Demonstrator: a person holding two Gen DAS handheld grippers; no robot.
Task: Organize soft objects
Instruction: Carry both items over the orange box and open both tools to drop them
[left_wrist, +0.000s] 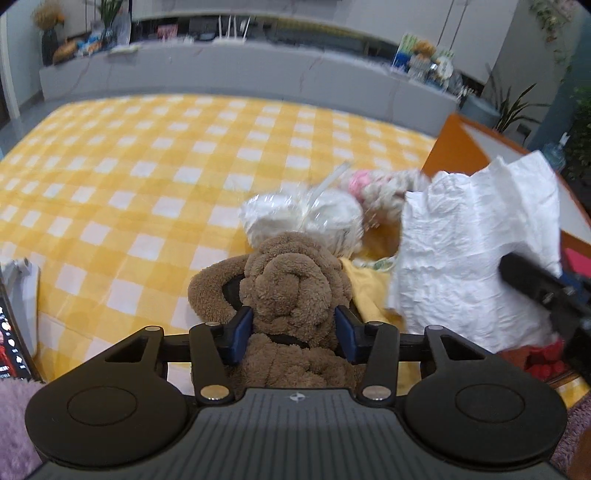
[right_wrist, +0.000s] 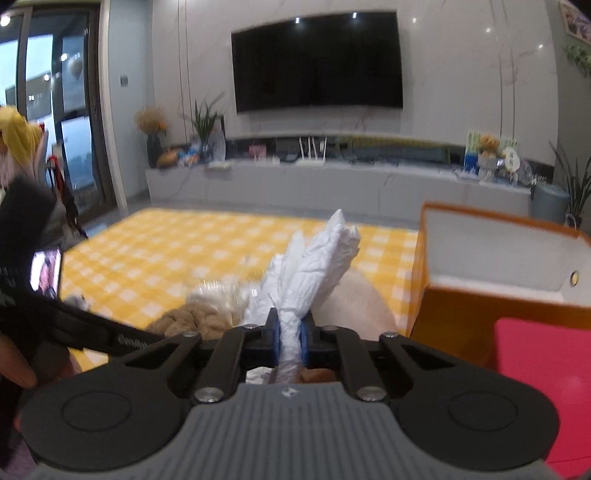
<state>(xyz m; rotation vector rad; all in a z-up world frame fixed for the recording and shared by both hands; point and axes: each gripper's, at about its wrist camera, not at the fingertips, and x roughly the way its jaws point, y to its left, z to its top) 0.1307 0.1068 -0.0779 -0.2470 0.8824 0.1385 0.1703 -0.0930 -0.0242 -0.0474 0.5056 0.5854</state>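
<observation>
A brown plush toy (left_wrist: 291, 280) lies on the yellow checked cloth (left_wrist: 147, 166), and my left gripper (left_wrist: 294, 328) has its blue pads pressed against both sides of the toy's neck. My right gripper (right_wrist: 290, 339) is shut on a crumpled white tissue (right_wrist: 317, 266), which fans upward from the pads. In the left wrist view the same tissue (left_wrist: 472, 258) hangs at the right, in front of the orange box (left_wrist: 443, 147). Behind the brown toy sit a white bundle wrapped in clear plastic (left_wrist: 303, 218) and a pink and white plush (left_wrist: 373, 188).
The orange box (right_wrist: 461, 317) with a white inside stands open at the right, a pink flat thing (right_wrist: 535, 369) in front of it. A lit screen (right_wrist: 46, 273) stands at the left edge. A grey TV cabinet (right_wrist: 332, 184) runs beyond the cloth.
</observation>
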